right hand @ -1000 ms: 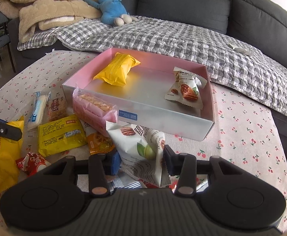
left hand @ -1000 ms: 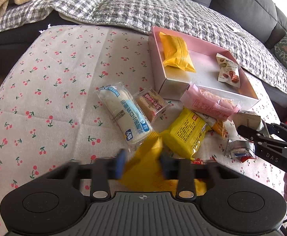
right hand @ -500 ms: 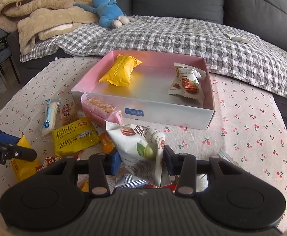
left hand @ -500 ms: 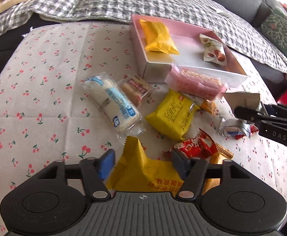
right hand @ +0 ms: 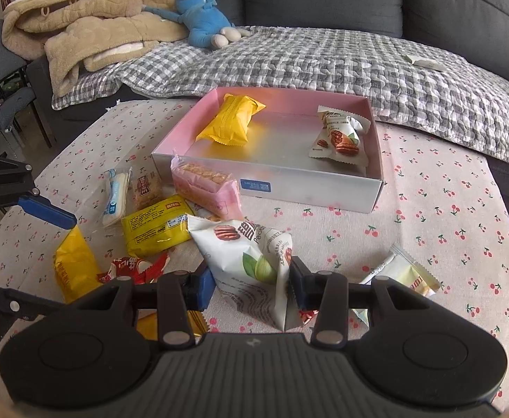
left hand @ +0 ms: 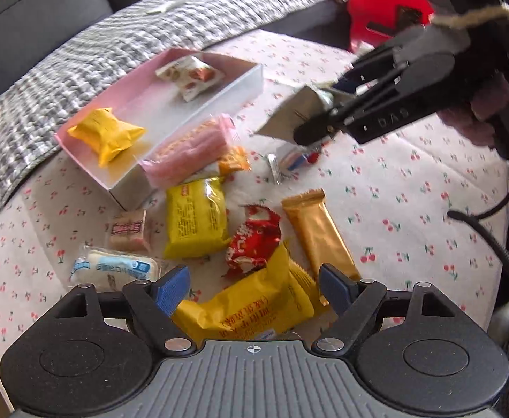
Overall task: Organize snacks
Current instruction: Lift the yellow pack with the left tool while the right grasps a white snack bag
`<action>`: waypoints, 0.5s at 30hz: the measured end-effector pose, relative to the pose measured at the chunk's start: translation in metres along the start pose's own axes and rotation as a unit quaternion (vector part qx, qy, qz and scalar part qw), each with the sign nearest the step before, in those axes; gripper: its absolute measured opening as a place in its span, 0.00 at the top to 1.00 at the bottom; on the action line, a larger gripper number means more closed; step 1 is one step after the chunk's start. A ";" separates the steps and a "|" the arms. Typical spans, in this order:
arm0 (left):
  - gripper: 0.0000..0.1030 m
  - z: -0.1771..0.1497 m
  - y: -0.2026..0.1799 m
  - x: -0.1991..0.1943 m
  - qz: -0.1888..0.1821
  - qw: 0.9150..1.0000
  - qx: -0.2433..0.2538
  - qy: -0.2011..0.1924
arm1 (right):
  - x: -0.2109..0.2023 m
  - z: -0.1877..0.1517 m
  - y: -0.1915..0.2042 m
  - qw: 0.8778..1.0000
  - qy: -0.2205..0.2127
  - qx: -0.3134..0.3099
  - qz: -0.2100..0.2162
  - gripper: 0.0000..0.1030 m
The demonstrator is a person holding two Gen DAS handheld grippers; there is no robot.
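My left gripper (left hand: pixel 254 289) hangs over the cherry-print table with its jaws opening. A yellow snack packet (left hand: pixel 251 306) lies between its blue pads (left hand: pixel 171 291), which do not press on it. My right gripper (right hand: pixel 251 285) is shut on a white pecan packet (right hand: pixel 251 257) and holds it above the table. In the left wrist view that packet (left hand: pixel 296 115) shows its silver back. The pink box (right hand: pixel 373 188) behind holds a yellow packet (right hand: pixel 230 123) and another pecan packet (right hand: pixel 340 136).
Loose snacks lie in front of the box: a pink wafer pack (right hand: pixel 205 188), a flat yellow pack (right hand: pixel 153 226), a red packet (right hand: pixel 132 266), a gold bar (left hand: pixel 320 233), a blue-and-white roll (right hand: pixel 115 198). A pale packet (right hand: pixel 404 275) lies right. A sofa with a checked blanket (right hand: pixel 324 59) stands behind.
My left gripper has opened, let go of the yellow packet and rolled, so its view has swung round. The right gripper keeps its hold on the pecan packet and has risen slightly.
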State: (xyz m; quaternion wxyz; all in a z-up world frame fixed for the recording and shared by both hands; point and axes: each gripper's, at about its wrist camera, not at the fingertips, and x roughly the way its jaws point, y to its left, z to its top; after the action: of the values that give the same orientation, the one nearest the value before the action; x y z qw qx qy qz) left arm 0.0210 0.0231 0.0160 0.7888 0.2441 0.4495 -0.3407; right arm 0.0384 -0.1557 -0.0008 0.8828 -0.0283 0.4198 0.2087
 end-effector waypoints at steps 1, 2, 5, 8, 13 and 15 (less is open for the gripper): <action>0.20 -0.002 -0.003 0.005 -0.003 1.000 0.023 0.020 | 0.000 0.000 0.001 1.000 0.003 -0.003 0.001 0.61; 0.20 -0.003 -0.005 0.009 -0.003 0.998 0.042 0.036 | -0.001 0.000 0.002 1.000 0.006 -0.007 0.003 0.61; 0.20 -0.009 -0.015 0.020 0.008 0.992 0.100 0.073 | -0.001 0.000 0.006 1.000 0.012 -0.017 0.004 0.61; 0.20 -0.011 -0.024 0.029 0.021 0.985 0.141 0.097 | 0.000 0.002 0.009 1.000 0.016 -0.022 0.009 0.61; 0.22 -0.016 -0.035 0.038 0.043 0.977 0.177 0.115 | 0.001 0.002 0.011 0.999 0.019 -0.033 0.003 0.61; 0.27 -0.016 -0.034 0.038 0.053 0.979 0.163 0.107 | 0.000 0.002 0.010 0.999 0.020 -0.033 0.003 0.61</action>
State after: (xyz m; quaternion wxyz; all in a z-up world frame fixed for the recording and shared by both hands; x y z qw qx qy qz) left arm 0.0003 0.0000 -0.0276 0.7026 0.4280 0.4561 -0.3393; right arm 0.0363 -0.1463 0.0016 0.8723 -0.0604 0.4301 0.2244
